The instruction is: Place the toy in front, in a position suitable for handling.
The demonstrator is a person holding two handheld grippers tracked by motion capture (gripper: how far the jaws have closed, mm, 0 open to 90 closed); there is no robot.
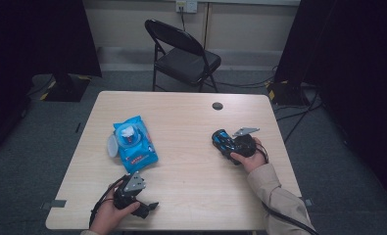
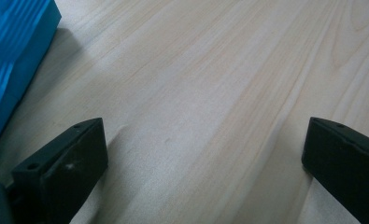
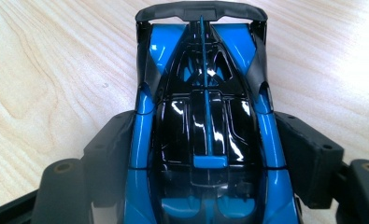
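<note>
Toy car: a blue and black model sports car [image 3: 205, 130] stands on the table's right half in the high view [image 1: 224, 140], its black rear wing at the far end in the right gripper view.
Right gripper: the right gripper [image 1: 225, 142], held in the person's right hand [image 1: 249, 157], has one black jaw against each flank of the toy car, grasping it across its width; the jaws stand wide because the car body fills the gap between them.
Left gripper: the left gripper [image 1: 149, 208] rests at the table's near left edge in the person's left hand [image 1: 110, 213]; its jaws are spread far apart with only bare wood between them, holding nothing.
Wipes pack: a blue soft pack of wet wipes [image 1: 133, 143] lies flat on the left half of the table, its flip lid [image 1: 112, 145] swung open to the side and a white wipe showing at the opening; a corner of the same blue pack [image 2: 14, 56] shows beside the left gripper's jaw.
Writing: the pack bears a red and white printed patch, too small to read; no lettering can be made out on the toy car.
Table: light wood-grain top [image 1: 191, 171] with a dark round cable hole [image 1: 217, 105] near the far edge.
Surroundings: a black folding chair [image 1: 183, 56] stands beyond the table on grey carpet.
</note>
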